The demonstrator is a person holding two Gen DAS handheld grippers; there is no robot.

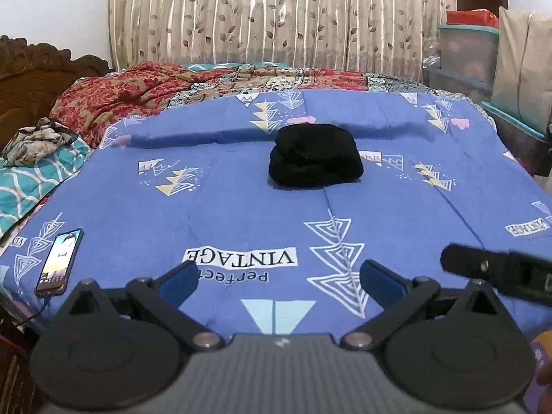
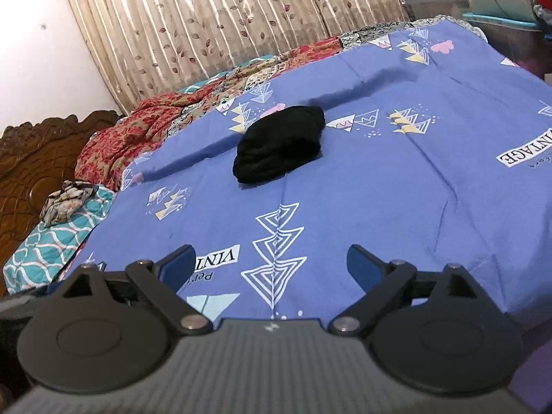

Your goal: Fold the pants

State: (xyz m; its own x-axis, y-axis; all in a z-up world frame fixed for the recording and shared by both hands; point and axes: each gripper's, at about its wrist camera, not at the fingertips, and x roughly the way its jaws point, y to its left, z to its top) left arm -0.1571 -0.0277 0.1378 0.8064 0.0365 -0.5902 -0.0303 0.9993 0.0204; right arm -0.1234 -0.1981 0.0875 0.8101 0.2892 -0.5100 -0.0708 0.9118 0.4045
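left claw [image 1: 277, 277] is wide apart w/ nothing in it, low over the near edge of the blue bedsheet [image 1: 214, 207]. right claw [image 2: 270, 269] is wide apart too, also empty. in the left view a bit of the right claw pokes in from the right side.

black pants [image 1: 315, 158] sit folded in a small lumpy bundle mid-bed, on the sheet, well apart from both claws. nothing lies btwn the claws & the pants, just flat sheet w/ triangle prints & "perfect vintage" words.

phone [image 1: 59, 262] lies on the sheet's left edge, screen lit, w/ a cable going off the bed. red flowery blanket [image 1: 138, 93] is bunched up behind the sheet. teal quilt [image 1: 38, 176] on the left has a small crumpled cloth [image 1: 34, 139] on top. carved wood headboard [image 1: 31, 69] far left, leafy curtain [image 1: 269, 17] behind, plastic storage boxes [image 1: 469, 55] on the right.
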